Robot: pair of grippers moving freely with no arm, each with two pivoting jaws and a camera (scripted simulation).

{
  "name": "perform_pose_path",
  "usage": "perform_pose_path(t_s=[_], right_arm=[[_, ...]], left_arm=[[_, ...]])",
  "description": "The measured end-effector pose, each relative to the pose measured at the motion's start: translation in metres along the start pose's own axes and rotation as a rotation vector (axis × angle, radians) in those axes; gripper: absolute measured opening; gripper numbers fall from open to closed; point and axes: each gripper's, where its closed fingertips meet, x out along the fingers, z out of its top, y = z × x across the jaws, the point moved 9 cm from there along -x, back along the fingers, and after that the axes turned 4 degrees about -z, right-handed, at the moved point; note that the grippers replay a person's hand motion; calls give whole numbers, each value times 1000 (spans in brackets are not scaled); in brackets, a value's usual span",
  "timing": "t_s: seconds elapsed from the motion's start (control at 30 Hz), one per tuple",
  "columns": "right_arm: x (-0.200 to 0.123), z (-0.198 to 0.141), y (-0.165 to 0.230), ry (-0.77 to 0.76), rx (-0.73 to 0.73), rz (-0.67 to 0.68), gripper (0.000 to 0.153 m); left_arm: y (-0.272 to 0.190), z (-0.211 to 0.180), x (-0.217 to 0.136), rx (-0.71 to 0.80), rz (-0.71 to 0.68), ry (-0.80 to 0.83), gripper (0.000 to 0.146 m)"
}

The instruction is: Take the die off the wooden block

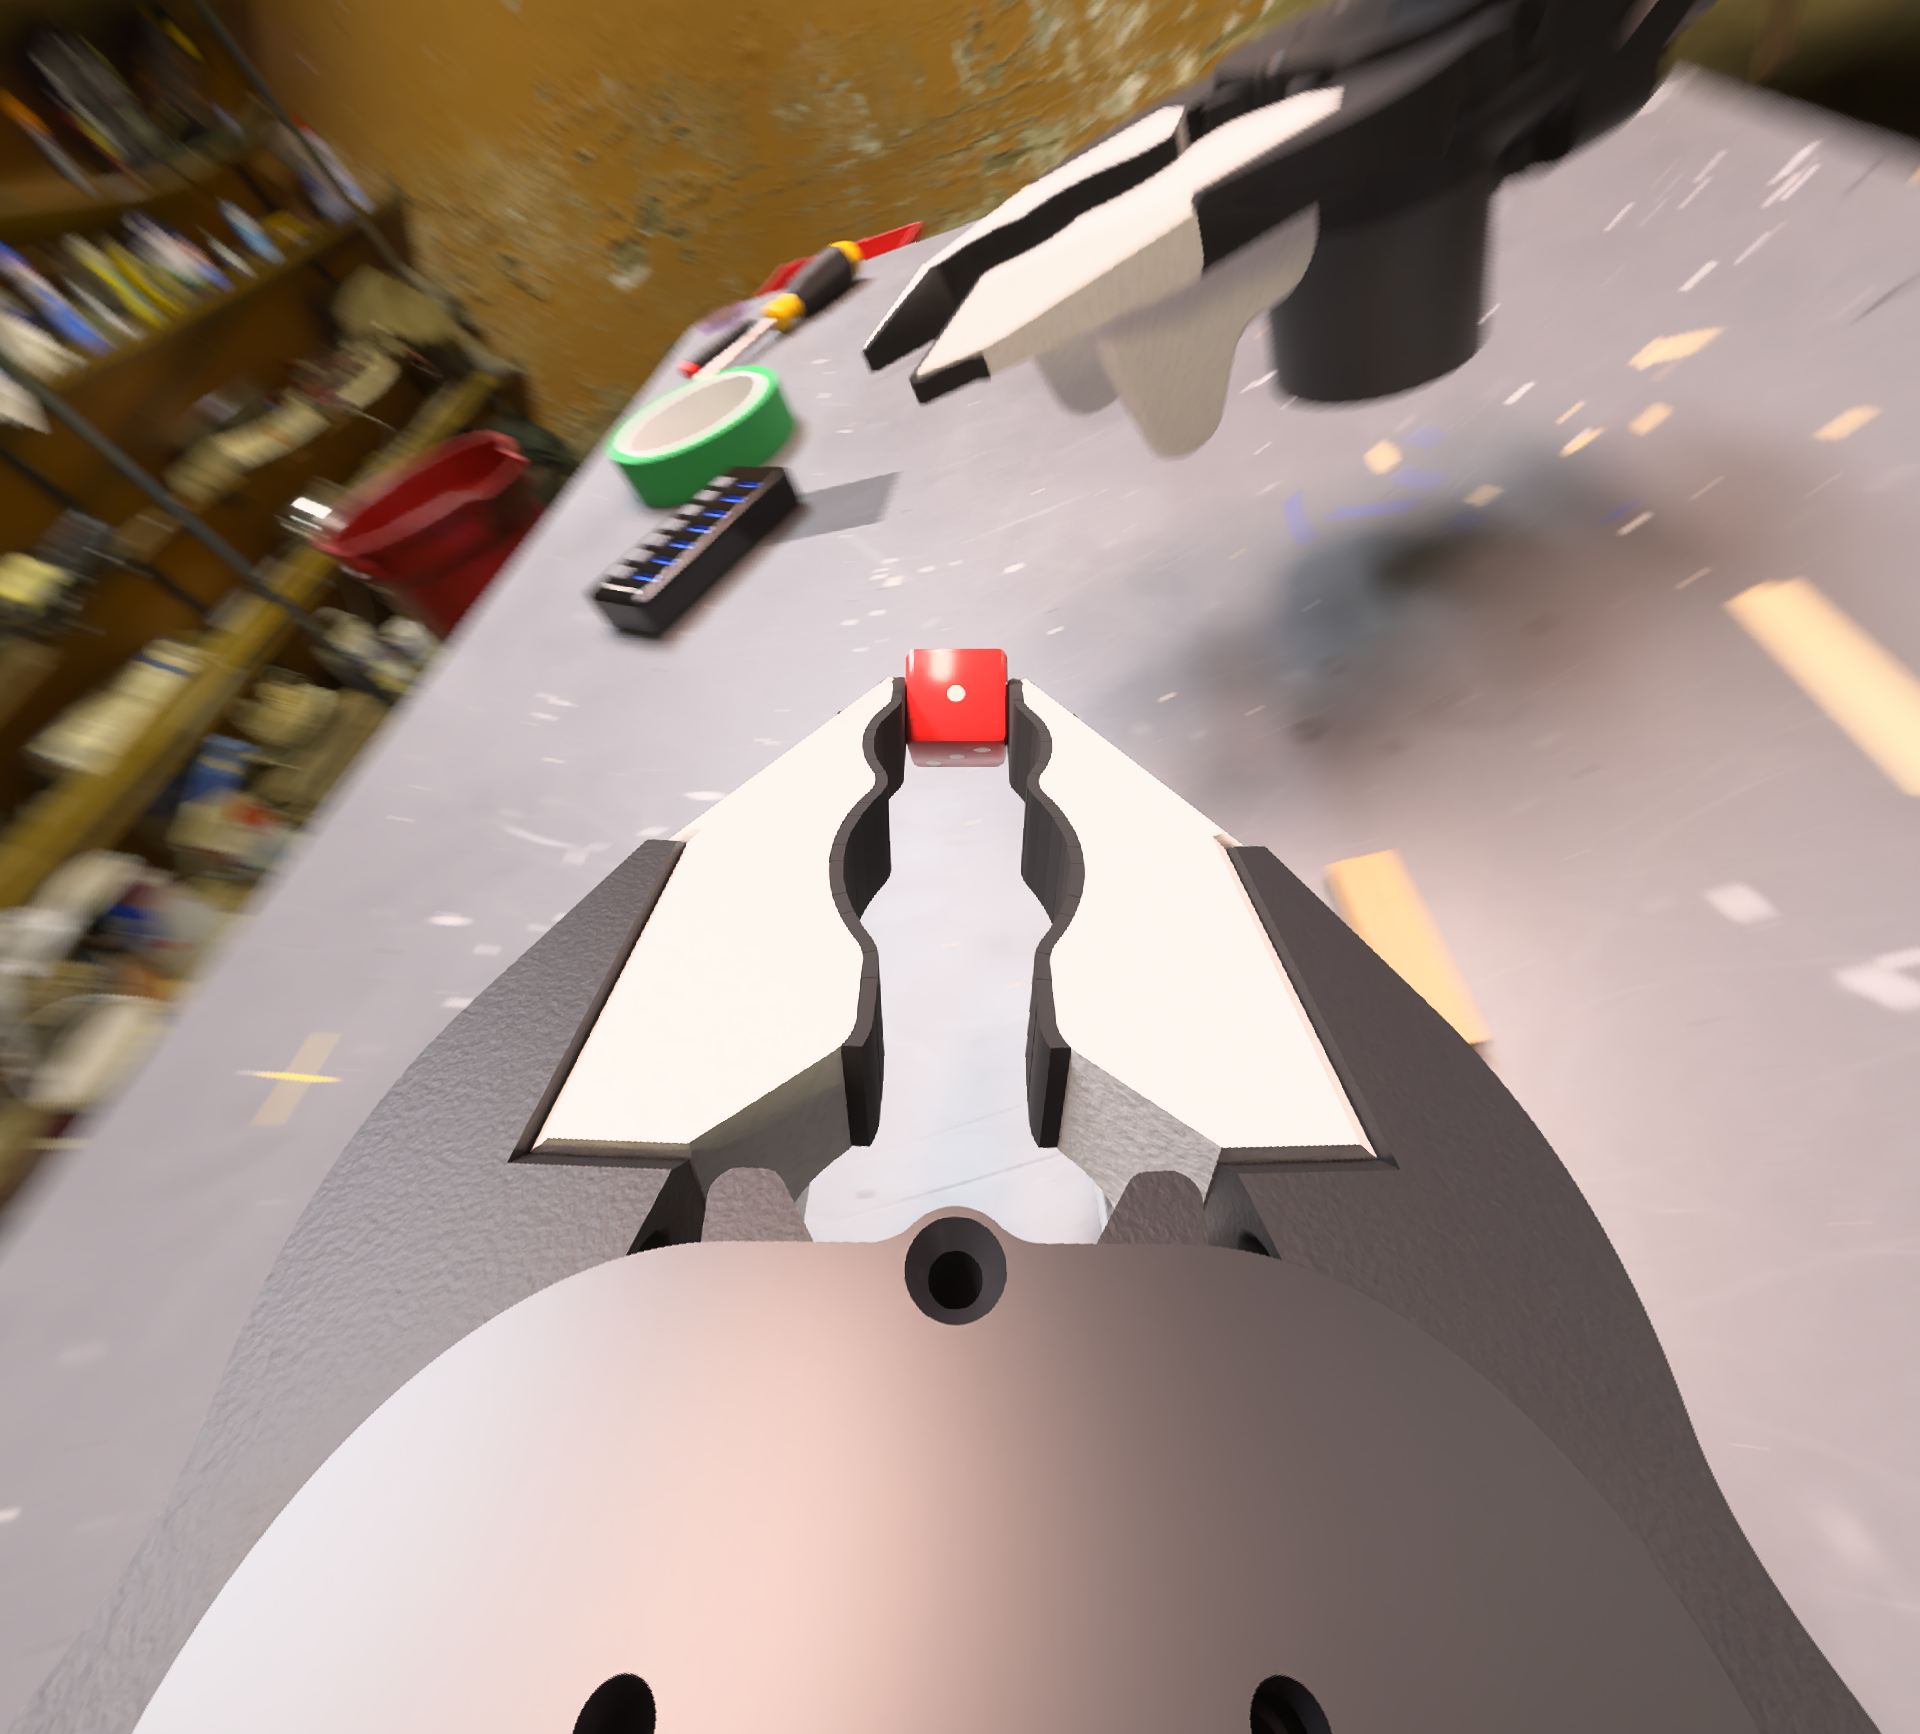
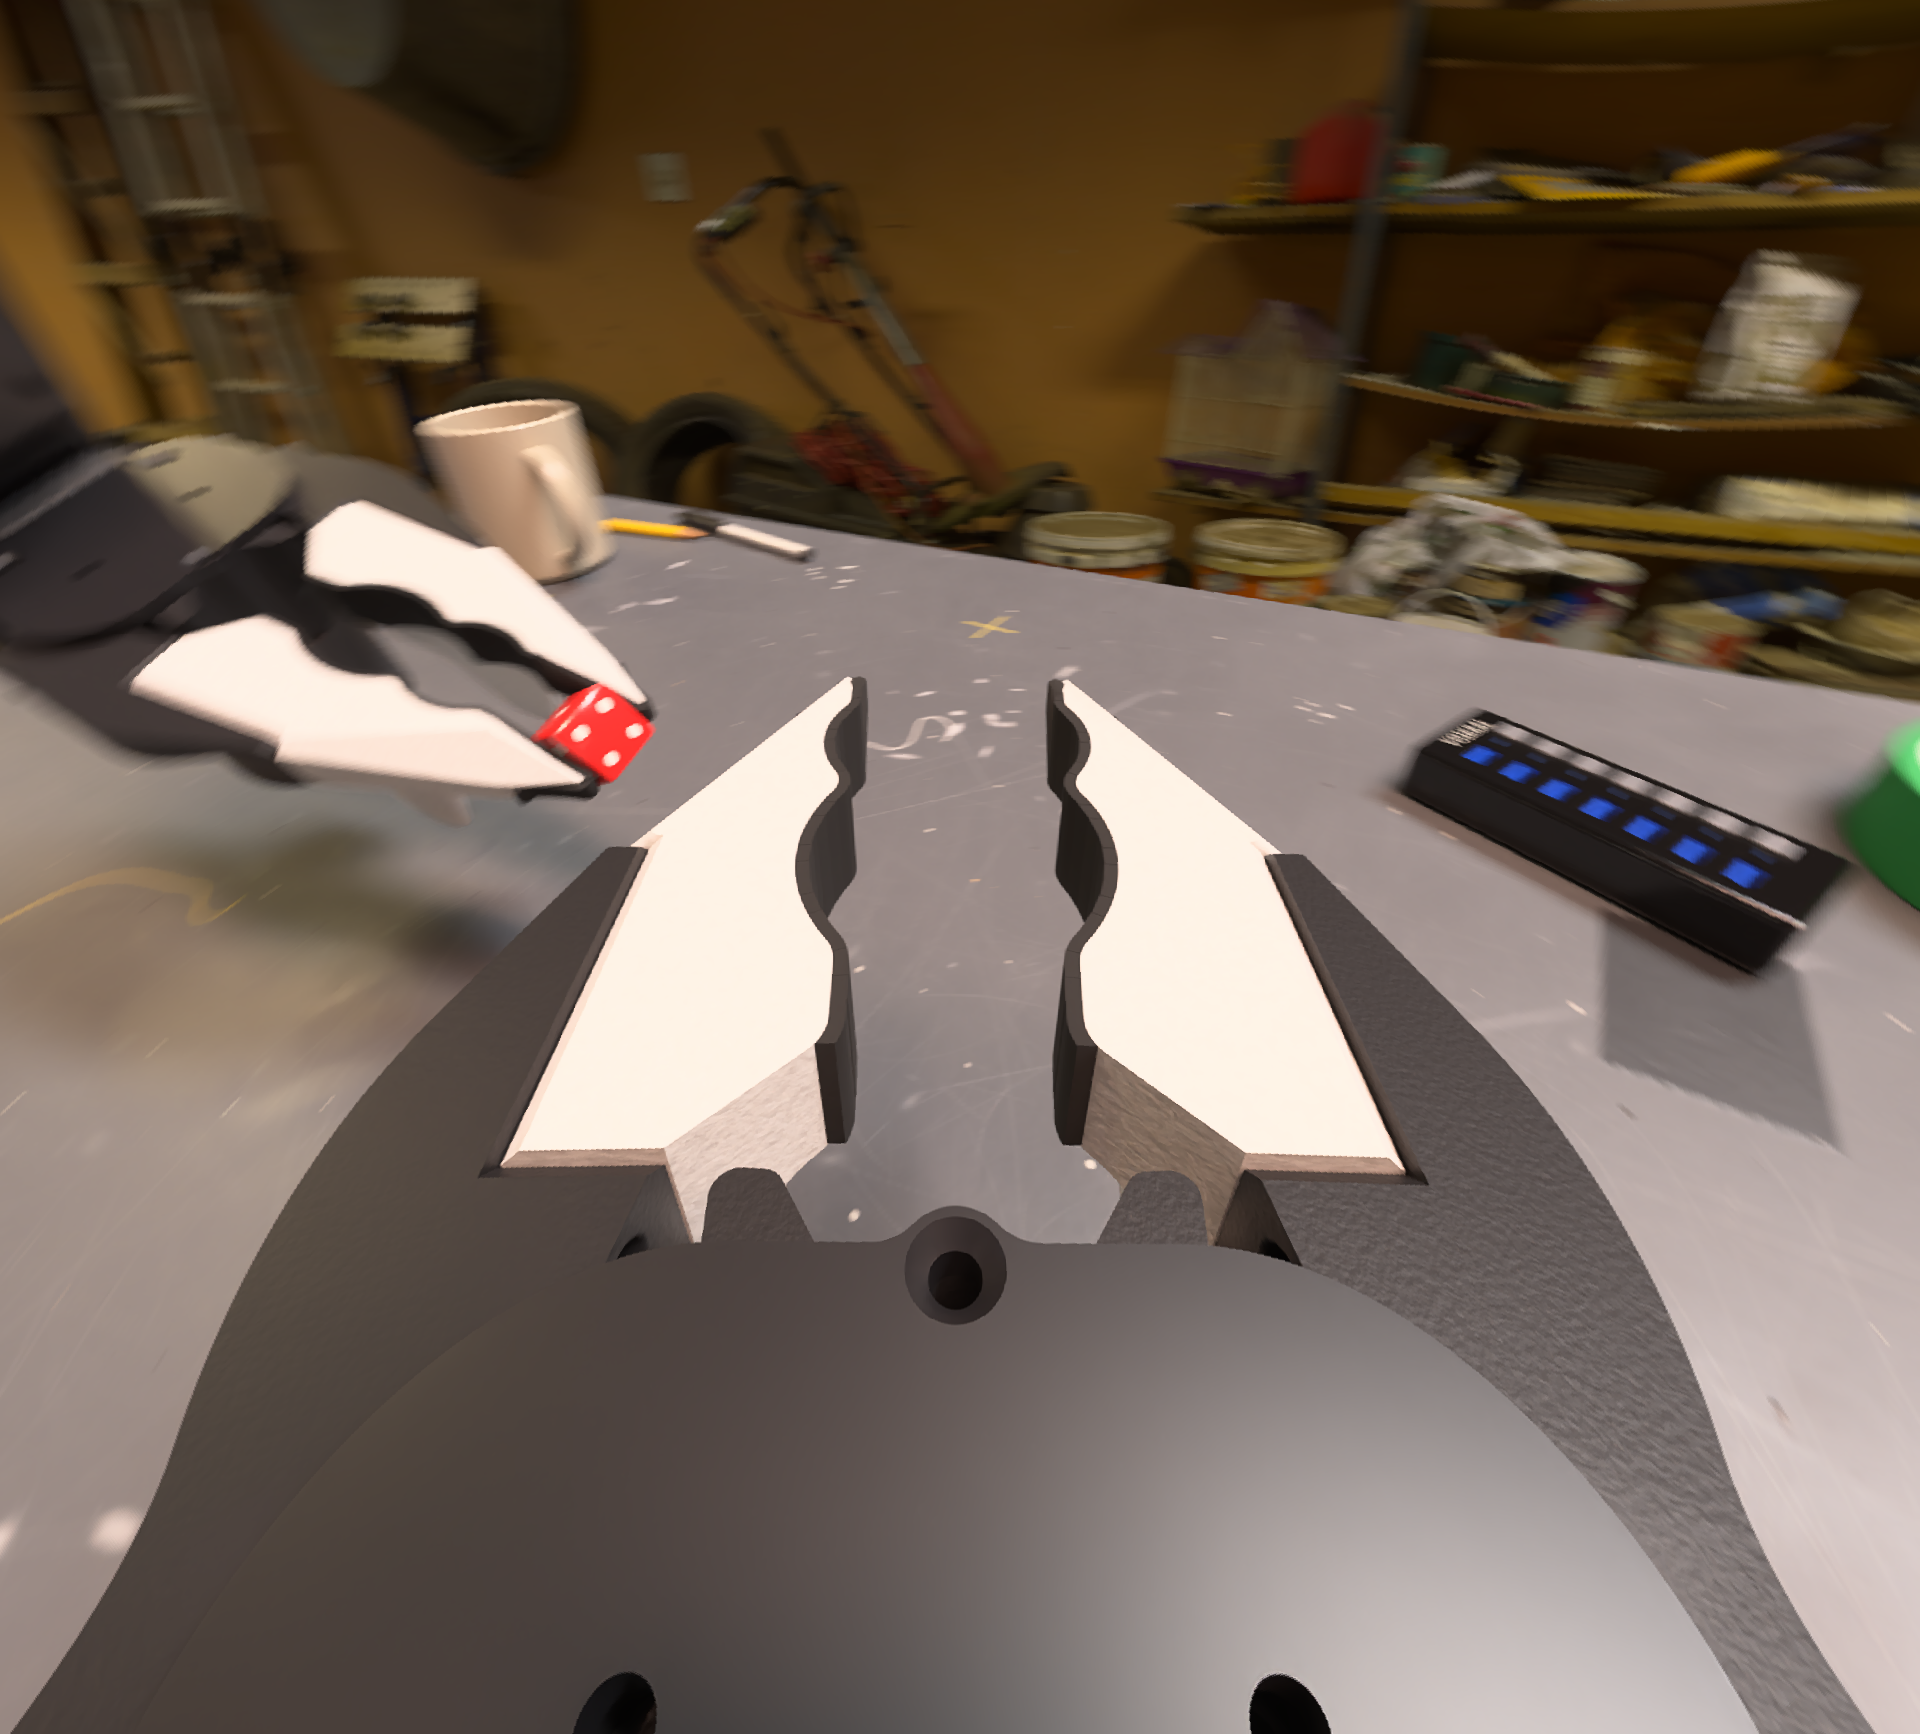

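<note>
My left gripper (image 1: 956, 692) is shut on a red die with white pips (image 1: 940, 720), pinched between its fingertips above the grey table (image 1: 1195, 832). The right wrist view shows the same at the left: the left gripper (image 2: 611, 746) holds the die (image 2: 587, 728) clear of the tabletop. My right gripper (image 2: 954, 697) is open and empty, to the right of the die and over bare table. It also shows in the left wrist view (image 1: 896, 375), hovering at the upper right. No wooden block shows in either view.
A green tape roll (image 1: 698, 435), a black hub with blue lights (image 1: 694, 550) and a screwdriver (image 1: 800, 297) lie near the table's far left edge. A cream mug (image 2: 514, 479) and a pencil (image 2: 644, 528) stand beyond the left gripper. Shelves surround the table.
</note>
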Motion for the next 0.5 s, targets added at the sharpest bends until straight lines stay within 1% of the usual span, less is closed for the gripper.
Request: perform_pose_path(t_s=[0.03,0.1,0.13,0.17,0.23,0.27,0.3,0.37,0.43,0.5], right_arm=[[1,1,-1,0,15,-73,38],[7,3,1,-22,51,-124,40],[12,3,5,-32,75,-107,40],[17,2,10,-32,104,-61,38],[30,-2,20,12,180,48,29],[35,-4,25,44,218,74,28],[38,-6,30,73,248,75,29],[42,-8,40,99,261,91,38],[45,-10,49,133,247,107,40],[47,-11,56,160,257,154,39]], left_arm=[[1,-2,1,87,46,18,19],[1,-6,2,178,85,44,19],[2,-8,0,196,103,45,19],[2,-10,-2,210,130,48,19],[4,-14,-7,254,187,80,19],[5,-16,-10,283,211,103,19],[6,-18,-12,309,232,123,19],[7,-18,-15,328,249,136,19],[6,-17,-15,317,231,128,19],[3,-16,-14,321,218,135,19]])
